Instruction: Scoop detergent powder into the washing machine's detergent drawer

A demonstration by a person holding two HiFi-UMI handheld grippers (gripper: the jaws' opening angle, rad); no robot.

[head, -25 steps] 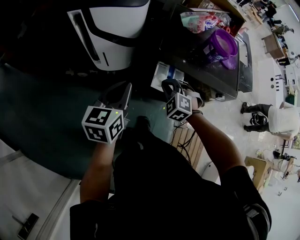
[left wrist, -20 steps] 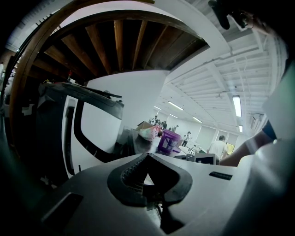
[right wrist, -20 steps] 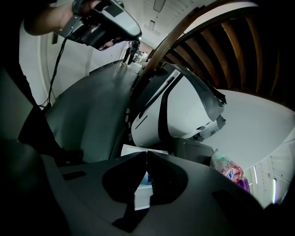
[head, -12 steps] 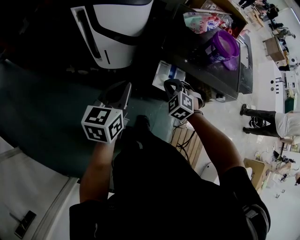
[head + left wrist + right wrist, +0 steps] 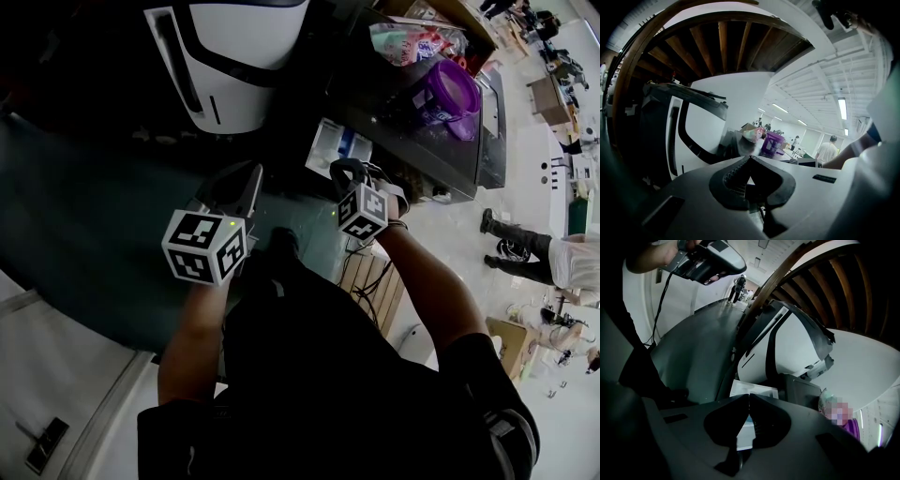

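On the washer (image 5: 412, 155) top, near its edge, purple tub (image 5: 452, 92) looks light, stiff plastic; prob. grab by rim. L gripper (image 5: 750, 157) & R gripper (image 5: 749, 395): jaws together, nothing held.

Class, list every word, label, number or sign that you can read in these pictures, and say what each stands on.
No text can be read in any view.
Pink and green bag: coloured print, too blurred to read.
Purple tub: label too small to read.
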